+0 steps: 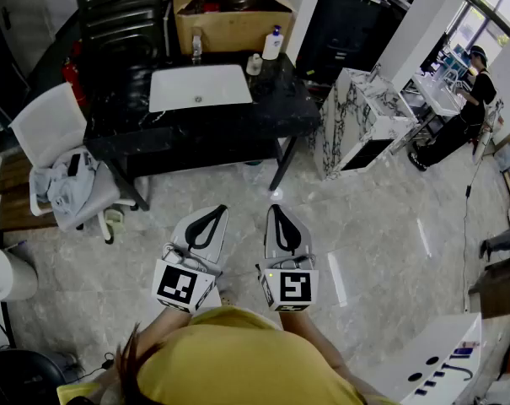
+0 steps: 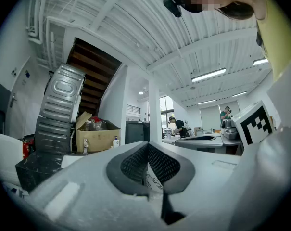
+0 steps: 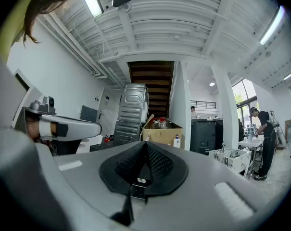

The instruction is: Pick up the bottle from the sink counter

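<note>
I have both grippers low and near me, side by side over the pale stone floor (image 1: 373, 226), well short of the counter. The left gripper (image 1: 217, 212) has its jaws together, the ribbed pads meeting at the tip with nothing between them; its own view shows the same. The right gripper (image 1: 276, 211) is likewise closed and empty, pads pressed tip to tip.

The black sink counter (image 1: 263, 99) stands far ahead of me, with a white basin (image 1: 200, 87) set into its top. A white bottle with a blue cap (image 1: 273, 44) stands upright at the far right corner of the counter, just right of the basin's far edge. A small clear bottle (image 1: 196, 47) stands at the far edge behind the basin, and a small pale container (image 1: 255, 64), which I can't identify, sits near the white bottle. An open cardboard box (image 1: 229, 28) sits behind the counter.

To the left of the counter is a white chair (image 1: 48, 125) with pale clothing heaped on its seat. To the right is a marble-patterned cabinet (image 1: 360, 125), and a person in dark clothes (image 1: 465, 108) works at the far right.
</note>
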Demonstrator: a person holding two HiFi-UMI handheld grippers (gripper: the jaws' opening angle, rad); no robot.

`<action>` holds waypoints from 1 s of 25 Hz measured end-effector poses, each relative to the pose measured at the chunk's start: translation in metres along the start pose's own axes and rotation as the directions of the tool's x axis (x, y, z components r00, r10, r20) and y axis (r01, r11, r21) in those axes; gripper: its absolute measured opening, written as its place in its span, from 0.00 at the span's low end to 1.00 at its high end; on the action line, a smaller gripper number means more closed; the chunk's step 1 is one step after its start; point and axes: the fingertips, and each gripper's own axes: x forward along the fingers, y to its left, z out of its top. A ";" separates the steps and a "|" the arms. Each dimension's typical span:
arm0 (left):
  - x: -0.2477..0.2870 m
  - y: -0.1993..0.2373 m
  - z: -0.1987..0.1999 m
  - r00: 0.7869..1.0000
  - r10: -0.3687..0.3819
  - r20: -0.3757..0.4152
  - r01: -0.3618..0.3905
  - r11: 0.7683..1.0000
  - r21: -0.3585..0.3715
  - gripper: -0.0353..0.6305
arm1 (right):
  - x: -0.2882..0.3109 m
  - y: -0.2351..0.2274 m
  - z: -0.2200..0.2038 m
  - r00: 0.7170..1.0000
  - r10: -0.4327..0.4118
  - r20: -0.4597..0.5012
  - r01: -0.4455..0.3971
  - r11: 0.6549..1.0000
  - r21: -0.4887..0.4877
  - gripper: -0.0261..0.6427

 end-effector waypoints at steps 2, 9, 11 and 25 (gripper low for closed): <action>0.008 0.000 0.001 1.000 -0.008 0.016 0.008 1.000 -0.012 0.06 | 0.005 -0.005 -0.005 1.000 0.002 -0.010 -0.002 1.000 0.001 0.04; 0.049 0.025 -0.012 0.999 -0.035 0.022 0.035 0.999 -0.035 0.06 | 0.044 -0.016 -0.024 0.999 0.009 -0.045 -0.009 1.000 0.004 0.04; 0.068 0.036 -0.019 0.999 -0.048 0.016 0.049 0.998 -0.036 0.06 | 0.061 -0.025 -0.027 0.999 0.000 -0.049 0.000 1.000 -0.001 0.07; 0.214 0.172 -0.032 0.992 -0.128 0.015 0.128 0.992 -0.007 0.06 | 0.252 -0.066 -0.036 0.997 -0.045 -0.060 0.044 0.999 -0.010 0.16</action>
